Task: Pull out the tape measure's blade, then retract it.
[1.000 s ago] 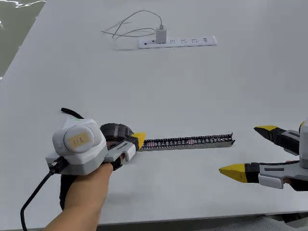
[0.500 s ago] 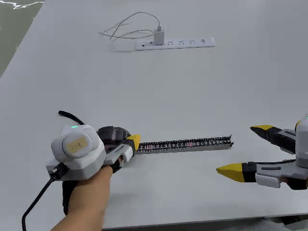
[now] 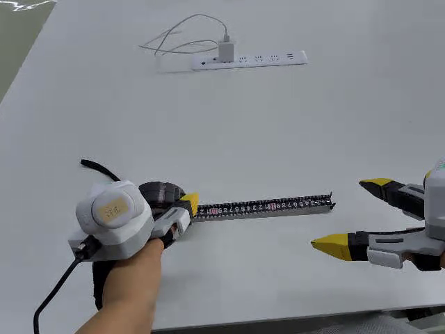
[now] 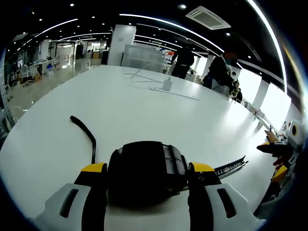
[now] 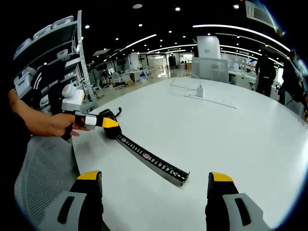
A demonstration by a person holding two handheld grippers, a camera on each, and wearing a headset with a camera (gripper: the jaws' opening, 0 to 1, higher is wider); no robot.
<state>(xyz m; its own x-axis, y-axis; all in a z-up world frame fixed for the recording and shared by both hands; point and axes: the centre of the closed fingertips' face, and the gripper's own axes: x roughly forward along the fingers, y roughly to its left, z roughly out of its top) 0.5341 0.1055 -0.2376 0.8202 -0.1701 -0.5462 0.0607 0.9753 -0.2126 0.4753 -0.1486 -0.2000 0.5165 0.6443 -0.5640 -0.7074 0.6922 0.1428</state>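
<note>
A black tape measure case (image 3: 162,194) (image 4: 146,168) lies on the white table (image 3: 229,125), and my left gripper (image 3: 182,209) (image 4: 148,169) is shut on it. Its dark blade (image 3: 263,206) (image 5: 151,160) (image 4: 230,167) runs out to the right along the table, ending at a hook (image 3: 329,202). A black wrist strap (image 3: 97,168) (image 4: 86,137) trails behind the case. My right gripper (image 3: 358,212) (image 5: 153,180) hovers open just right of the blade's end, apart from it, with nothing between its yellow fingertips (image 3: 334,245).
A white power strip (image 3: 249,60) (image 4: 174,93) with a plugged charger (image 3: 227,51) and looped white cable (image 3: 177,38) lies at the far side. The table's near edge (image 3: 278,316) runs just below both grippers. People stand beyond the table (image 4: 219,72).
The head camera has shifted a little, so everything sits slightly lower and to the left. Grippers, case and blade keep the same places relative to each other.
</note>
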